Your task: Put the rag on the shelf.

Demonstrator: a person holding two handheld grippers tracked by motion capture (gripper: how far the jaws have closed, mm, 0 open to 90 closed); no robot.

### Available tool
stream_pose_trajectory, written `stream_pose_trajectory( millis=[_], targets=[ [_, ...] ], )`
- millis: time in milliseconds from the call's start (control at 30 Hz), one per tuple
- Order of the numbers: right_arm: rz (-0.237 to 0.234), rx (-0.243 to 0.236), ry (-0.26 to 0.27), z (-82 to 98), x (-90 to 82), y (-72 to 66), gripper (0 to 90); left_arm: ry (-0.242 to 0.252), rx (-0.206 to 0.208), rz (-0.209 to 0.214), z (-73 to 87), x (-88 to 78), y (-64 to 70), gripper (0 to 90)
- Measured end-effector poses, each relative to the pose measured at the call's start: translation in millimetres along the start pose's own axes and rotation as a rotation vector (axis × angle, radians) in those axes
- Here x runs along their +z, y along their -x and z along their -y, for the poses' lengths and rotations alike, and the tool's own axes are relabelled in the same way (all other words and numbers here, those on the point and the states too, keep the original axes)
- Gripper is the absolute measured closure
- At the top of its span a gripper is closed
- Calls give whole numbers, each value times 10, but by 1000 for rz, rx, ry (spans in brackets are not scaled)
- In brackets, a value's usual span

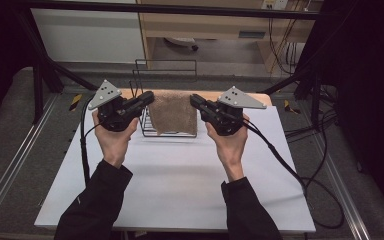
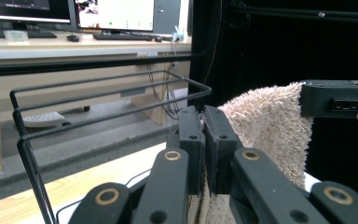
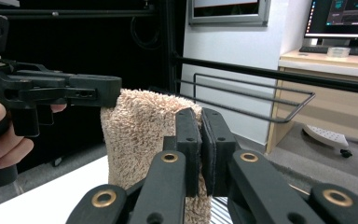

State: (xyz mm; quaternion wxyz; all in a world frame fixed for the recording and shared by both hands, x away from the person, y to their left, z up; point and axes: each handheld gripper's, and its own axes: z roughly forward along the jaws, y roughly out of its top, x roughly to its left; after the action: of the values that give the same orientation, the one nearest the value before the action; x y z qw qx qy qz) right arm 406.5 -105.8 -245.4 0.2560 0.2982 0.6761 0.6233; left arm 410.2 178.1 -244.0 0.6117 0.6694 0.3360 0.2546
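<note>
A beige terry towel (image 1: 172, 113) hangs between my two grippers above the white table top, in front of a black wire rack (image 1: 166, 75). My left gripper (image 1: 149, 97) is shut on the towel's upper left corner, and my right gripper (image 1: 194, 100) is shut on its upper right corner. In the left gripper view the towel (image 2: 265, 126) runs from my pinching jaws to the other gripper at the right. In the right gripper view the towel (image 3: 140, 135) hangs from my jaws, with the other gripper clamped on its far corner at the left. Its lower edge hangs over the rack's base.
The rack's base grid (image 1: 152, 131) lies on the white board (image 1: 180, 175) just behind the towel, its rails (image 2: 107, 93) rising behind. A wooden strip (image 1: 260, 97) edges the back. Cables (image 1: 290, 170) trail right, and a black frame post (image 1: 37, 85) stands at left.
</note>
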Motion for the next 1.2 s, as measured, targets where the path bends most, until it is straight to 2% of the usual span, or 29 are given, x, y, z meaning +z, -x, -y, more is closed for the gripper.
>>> stream_pose_trajectory(
  millis=[233, 700, 1033, 1200],
  targets=[
    [8, -11, 17, -93, 36, 6, 869, 14, 1, -4, -76, 12, -32, 865],
    [17, -31, 64, -342, 127, 7, 869, 55, 31, -35, -366, -13, -94, 865],
    [22, -47, 81, -516, 225, 16, 869, 74, 15, -39, -526, -5, -179, 865],
    [27, -53, 89, -600, 275, 21, 869, 80, 22, -49, -600, 7, -209, 865]
  ],
)
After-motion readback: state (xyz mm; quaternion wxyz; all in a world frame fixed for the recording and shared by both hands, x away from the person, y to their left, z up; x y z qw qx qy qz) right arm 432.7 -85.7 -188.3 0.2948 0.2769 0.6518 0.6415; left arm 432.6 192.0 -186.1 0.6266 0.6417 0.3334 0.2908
